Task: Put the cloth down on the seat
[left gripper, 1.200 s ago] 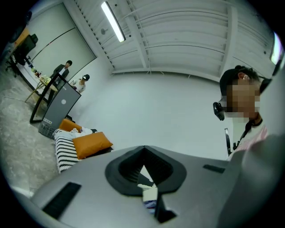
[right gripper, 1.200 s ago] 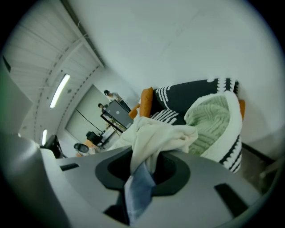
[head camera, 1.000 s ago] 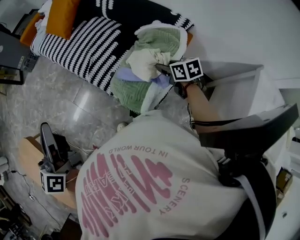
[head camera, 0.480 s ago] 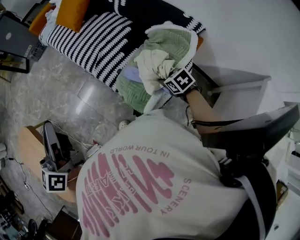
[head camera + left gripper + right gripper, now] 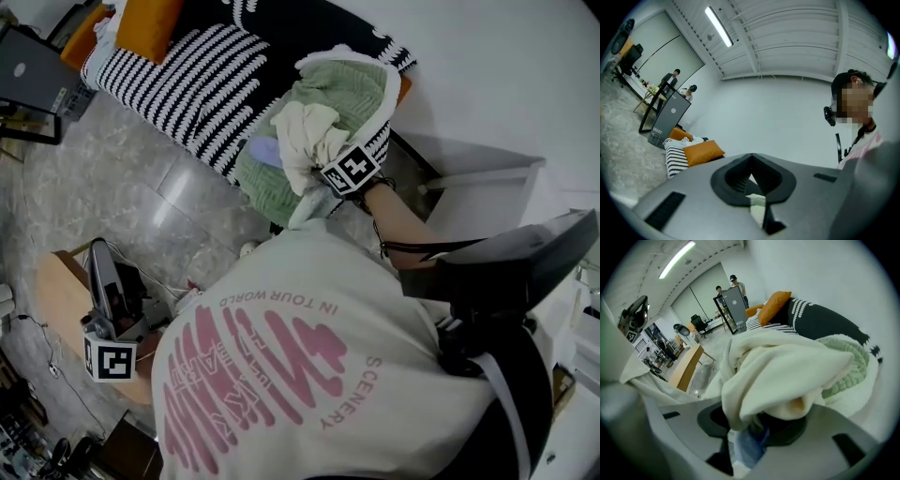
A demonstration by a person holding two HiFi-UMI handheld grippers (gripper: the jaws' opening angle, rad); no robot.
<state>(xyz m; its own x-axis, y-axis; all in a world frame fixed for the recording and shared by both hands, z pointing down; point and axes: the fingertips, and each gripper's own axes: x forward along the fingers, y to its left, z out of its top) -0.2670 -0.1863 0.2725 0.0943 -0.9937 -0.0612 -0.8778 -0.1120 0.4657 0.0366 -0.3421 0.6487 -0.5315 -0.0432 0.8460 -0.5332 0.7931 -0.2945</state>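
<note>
Carrying step: the right gripper has its fingers clamped on the cream cloth, with the seat just beyond their tips; next, lower and let go. The left gripper has its fingers closed on nothing

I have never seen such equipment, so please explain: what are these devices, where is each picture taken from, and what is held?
There is no robot: a person holds a two-fingered hand tool, a gripper, in each hand. The head view comes from a camera on the person's head, looking down; each gripper view comes from a camera on that tool. The right gripper has its fingers closed on a cream cloth, over a green blanket on the striped sofa seat. The left gripper has its fingers together and holds nothing.
</note>
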